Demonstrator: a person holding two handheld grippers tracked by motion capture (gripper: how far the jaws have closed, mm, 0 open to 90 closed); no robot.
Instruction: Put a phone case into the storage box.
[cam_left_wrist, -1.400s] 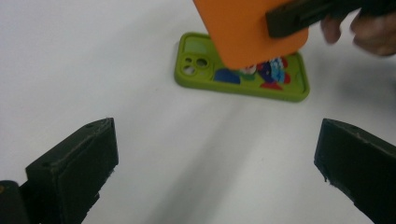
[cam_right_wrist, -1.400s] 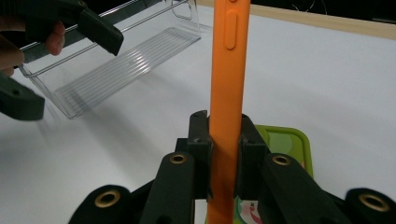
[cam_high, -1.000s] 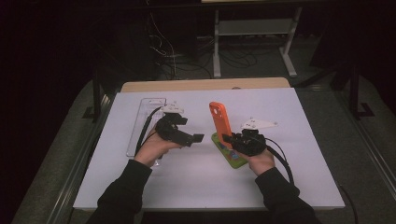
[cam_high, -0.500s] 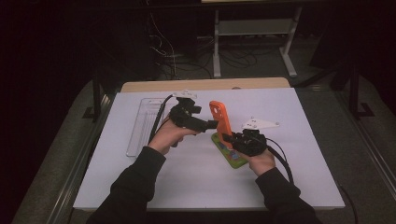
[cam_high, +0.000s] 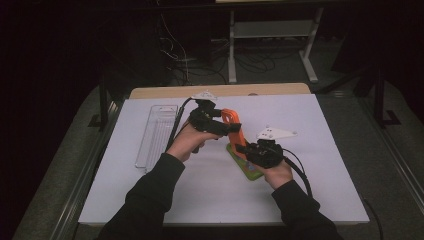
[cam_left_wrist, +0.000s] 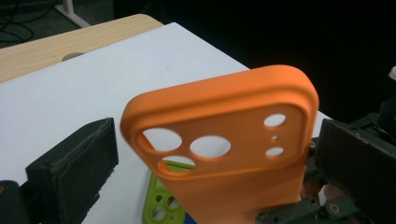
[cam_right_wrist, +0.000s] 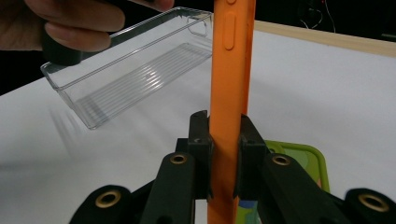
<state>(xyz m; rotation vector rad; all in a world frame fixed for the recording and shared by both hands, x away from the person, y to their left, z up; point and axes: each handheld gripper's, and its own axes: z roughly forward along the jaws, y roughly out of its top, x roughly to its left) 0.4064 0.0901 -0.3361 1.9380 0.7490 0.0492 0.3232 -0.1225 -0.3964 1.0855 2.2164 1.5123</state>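
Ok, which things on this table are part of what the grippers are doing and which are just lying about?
In the job: orange phone case, clamped upright by right gripper; left gripper, jaws open around its top.
Lying about: green phone case, clear tray.

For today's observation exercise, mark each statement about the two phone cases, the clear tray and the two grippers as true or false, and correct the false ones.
1. The right gripper is clamped on the orange phone case. True.
2. The orange phone case lies flat on the table. False: it stands upright, held on edge.
3. A green phone case lies on the white table under the orange one. True.
4. The left gripper is shut on the orange case. False: its jaws stand open on either side of the case's camera end.
5. The clear tray holds the green case. False: the tray is empty.
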